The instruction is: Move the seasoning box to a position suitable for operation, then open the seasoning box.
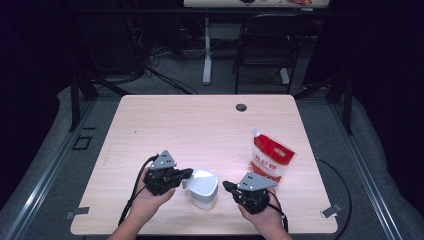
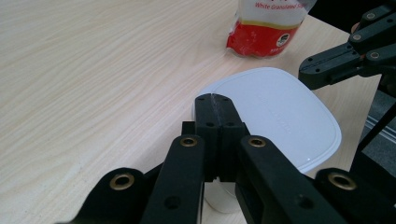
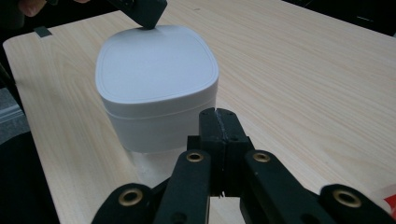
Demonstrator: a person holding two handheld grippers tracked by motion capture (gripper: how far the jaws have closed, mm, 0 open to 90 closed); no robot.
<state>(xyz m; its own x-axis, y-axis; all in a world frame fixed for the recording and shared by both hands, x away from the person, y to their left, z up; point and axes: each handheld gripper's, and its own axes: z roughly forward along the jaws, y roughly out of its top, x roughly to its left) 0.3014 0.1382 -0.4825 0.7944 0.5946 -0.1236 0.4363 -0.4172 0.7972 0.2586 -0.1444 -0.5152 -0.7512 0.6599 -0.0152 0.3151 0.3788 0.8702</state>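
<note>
Near the worktop's (image 1: 150, 120) front edge, the left gripper (image 1: 187, 173) and right gripper (image 1: 226, 185), both closed and empty, flank a lidded white container (image 1: 204, 189); the sugar bag's (image 2: 268, 28) top is cut off.

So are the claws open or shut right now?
Left claw: shut, holding nothing, tips by the white container.
Right claw: shut, holding nothing.
</note>
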